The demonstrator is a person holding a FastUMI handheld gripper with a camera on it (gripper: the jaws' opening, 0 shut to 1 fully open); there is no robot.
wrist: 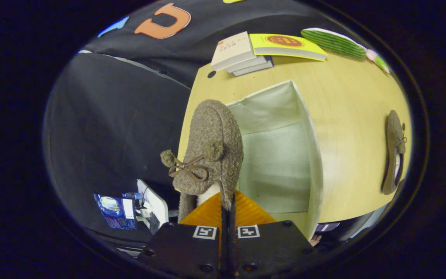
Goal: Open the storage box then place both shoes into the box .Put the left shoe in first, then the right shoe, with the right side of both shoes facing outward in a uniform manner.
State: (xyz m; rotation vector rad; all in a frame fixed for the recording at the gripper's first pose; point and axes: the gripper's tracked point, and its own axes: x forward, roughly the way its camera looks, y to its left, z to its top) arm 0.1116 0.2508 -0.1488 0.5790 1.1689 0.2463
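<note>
From the gripper view, the jaws [227, 211] are pressed close together, pinching the heel edge of a fuzzy brown-grey wool slipper shoe [212, 147] between them. That shoe stands up from the fingers, toe pointing away, with a thin brown bow [187, 169] and two small pom-poms on its upper. It hangs over the near-left corner of the open storage box [285, 155], a pale grey-green fabric box with stiff walls, lying just ahead of the fingers on the light wooden bench [347, 116]. The shoe's sole side sits against or just over the box's left wall; I cannot tell if they touch. The inside of the box is bare fabric.

Well off to the right of the box, near the bench edge, lies a second brown fuzzy shoe [394, 151], resting on the wood, apart from everything else.

Beyond the box, at the far edge of the bench, there is a small stack of pale-covered books [238, 52], a yellow book [285, 45] just beside it, and a green striped flat object [333, 42] further right.
</note>
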